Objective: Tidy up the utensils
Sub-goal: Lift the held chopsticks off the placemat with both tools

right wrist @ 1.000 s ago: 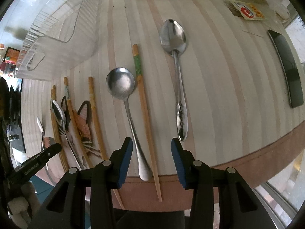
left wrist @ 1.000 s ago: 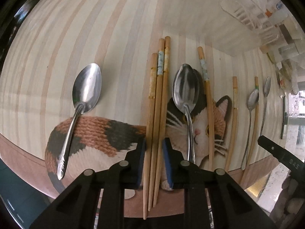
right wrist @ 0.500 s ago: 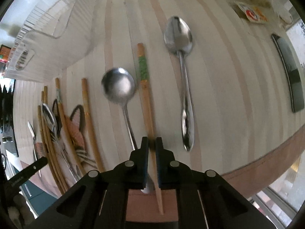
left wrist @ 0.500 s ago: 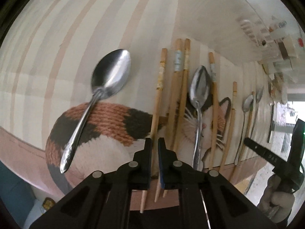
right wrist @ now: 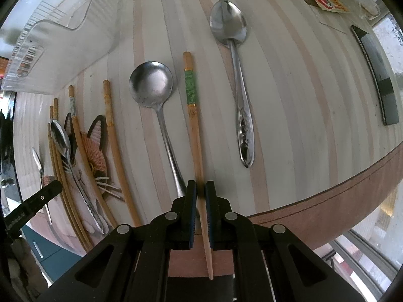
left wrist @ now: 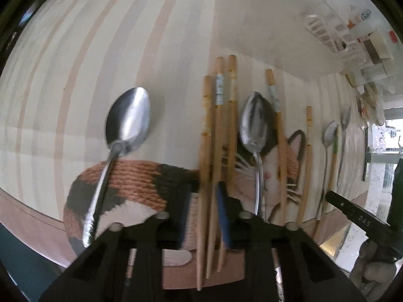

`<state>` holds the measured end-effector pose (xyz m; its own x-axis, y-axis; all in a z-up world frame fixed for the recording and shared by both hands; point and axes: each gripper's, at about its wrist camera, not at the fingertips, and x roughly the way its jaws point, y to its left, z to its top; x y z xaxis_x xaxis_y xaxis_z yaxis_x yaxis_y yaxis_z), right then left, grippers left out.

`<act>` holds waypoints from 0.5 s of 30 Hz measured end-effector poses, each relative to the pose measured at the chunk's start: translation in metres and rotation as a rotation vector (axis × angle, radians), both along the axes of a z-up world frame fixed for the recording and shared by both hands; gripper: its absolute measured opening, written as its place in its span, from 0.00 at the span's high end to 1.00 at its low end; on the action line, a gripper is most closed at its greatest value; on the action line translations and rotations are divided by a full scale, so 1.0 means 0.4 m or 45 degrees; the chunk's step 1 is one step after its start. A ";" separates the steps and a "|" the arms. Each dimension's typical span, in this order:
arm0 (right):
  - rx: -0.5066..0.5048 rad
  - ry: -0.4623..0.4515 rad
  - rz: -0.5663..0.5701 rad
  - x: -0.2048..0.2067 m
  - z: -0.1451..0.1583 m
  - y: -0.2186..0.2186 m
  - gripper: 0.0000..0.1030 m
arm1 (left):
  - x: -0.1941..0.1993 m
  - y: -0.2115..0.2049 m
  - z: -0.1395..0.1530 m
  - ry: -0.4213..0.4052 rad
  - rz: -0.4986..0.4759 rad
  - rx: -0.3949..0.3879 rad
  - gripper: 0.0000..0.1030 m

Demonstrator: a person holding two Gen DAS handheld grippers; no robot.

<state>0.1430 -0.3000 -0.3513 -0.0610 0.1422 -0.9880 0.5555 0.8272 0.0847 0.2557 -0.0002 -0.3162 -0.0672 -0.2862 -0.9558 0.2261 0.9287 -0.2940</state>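
1. Left gripper (left wrist: 202, 201): jaws spread, straddling two of three wooden chopsticks (left wrist: 217, 166) lying side by side on the cat mat (left wrist: 131, 183).
2. Right gripper (right wrist: 200, 196): pressed together, pinching the green-banded chopstick (right wrist: 194, 125) low on its shaft.
3. On the striped table (right wrist: 289, 100): round spoon (right wrist: 156, 105) just left of that chopstick, long spoon (right wrist: 236, 75) to the right.

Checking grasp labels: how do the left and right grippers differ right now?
The left gripper is open, its jaws spread around three chopsticks; the right gripper is shut on the green-banded chopstick. Left straddles a bundle, right pinches one. Both work at the chopsticks' narrow ends, near the table edge.
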 end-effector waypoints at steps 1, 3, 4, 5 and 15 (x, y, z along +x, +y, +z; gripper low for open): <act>-0.001 0.002 -0.001 -0.002 0.004 -0.016 0.93 | -0.001 0.004 0.000 0.007 0.004 -0.011 0.96; -0.013 0.012 0.012 -0.004 0.006 -0.014 0.93 | -0.003 0.013 0.002 -0.005 0.001 -0.001 0.98; -0.016 0.019 0.018 -0.009 0.009 -0.017 0.93 | -0.005 0.021 0.004 -0.017 -0.012 0.015 0.98; -0.018 0.028 0.027 -0.009 0.007 -0.014 0.93 | -0.012 0.024 0.007 -0.036 -0.022 0.044 0.98; -0.023 0.072 0.046 -0.051 -0.003 0.033 0.93 | -0.034 0.099 0.008 -0.028 -0.031 0.097 0.91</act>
